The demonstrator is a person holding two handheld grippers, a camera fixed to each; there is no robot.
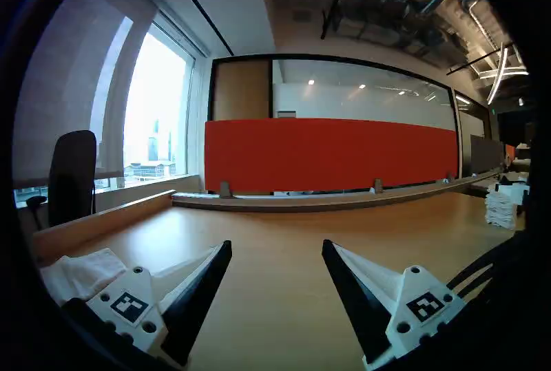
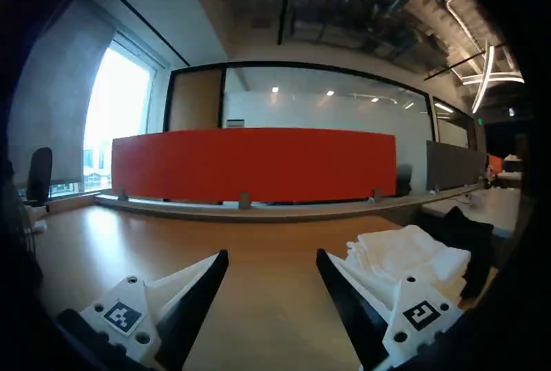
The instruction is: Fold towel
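Observation:
In the left gripper view my left gripper [image 1: 277,247] is open just above the wooden desk [image 1: 289,233], with nothing between its fingers. A crumpled white towel [image 1: 82,273] lies at the lower left, partly behind the left finger. A stack of folded white towels [image 1: 501,207] sits far off at the right edge of the desk. In the right gripper view my right gripper [image 2: 272,255] is open too, over bare desk [image 2: 262,247]. A pile of white towels [image 2: 406,250] lies just behind its right finger.
A red divider panel [image 1: 330,154] runs along the far edge of the desk, also seen as the red panel [image 2: 255,164]. A black office chair [image 1: 72,175] stands at the left by the window. Something black [image 2: 475,233] lies behind the towel pile.

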